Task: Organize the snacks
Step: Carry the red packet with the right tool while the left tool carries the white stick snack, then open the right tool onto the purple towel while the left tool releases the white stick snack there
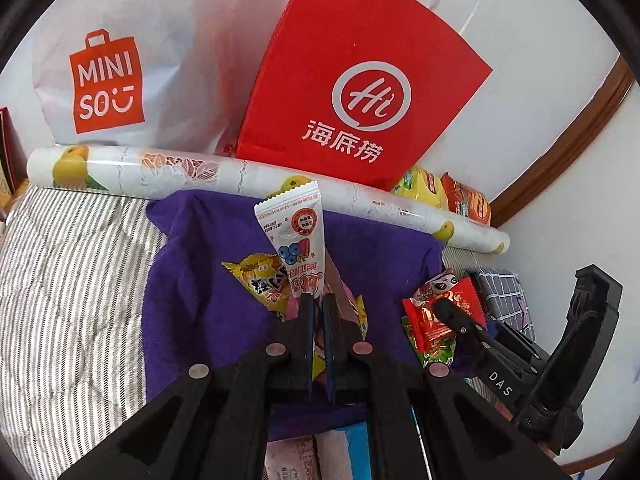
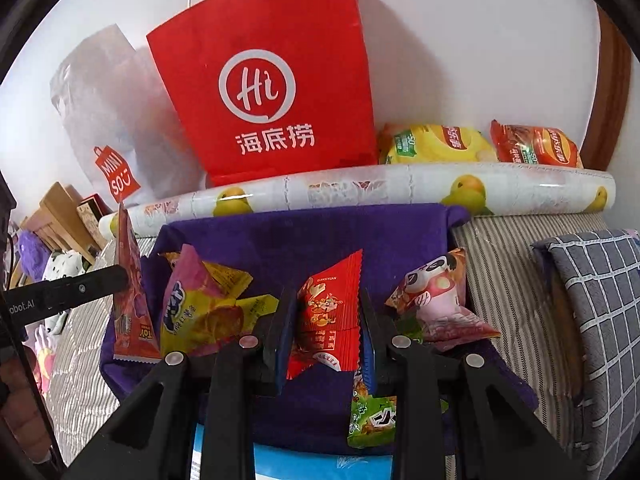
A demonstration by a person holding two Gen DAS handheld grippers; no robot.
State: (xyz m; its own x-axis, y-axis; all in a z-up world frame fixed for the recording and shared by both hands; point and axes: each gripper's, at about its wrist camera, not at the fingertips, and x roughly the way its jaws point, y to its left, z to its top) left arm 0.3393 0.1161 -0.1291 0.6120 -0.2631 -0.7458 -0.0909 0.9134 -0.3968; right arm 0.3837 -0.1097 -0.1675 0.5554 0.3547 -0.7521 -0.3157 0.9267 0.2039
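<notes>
Up front in the left wrist view, the left gripper (image 1: 316,304) is pinched tight on a white triangular snack pouch (image 1: 294,236) that stands upright above the purple towel (image 1: 192,280), with a yellow snack packet (image 1: 260,280) just behind it and the red Haidilao bag (image 1: 360,80) against the wall. Over in the right wrist view, the right gripper (image 2: 326,300) has its 2 fingers set narrowly around a red snack packet (image 2: 328,312) on the purple towel (image 2: 300,232), between a yellow-pink packet (image 2: 200,312) and a panda packet (image 2: 436,300); whether they press it I cannot tell.
</notes>
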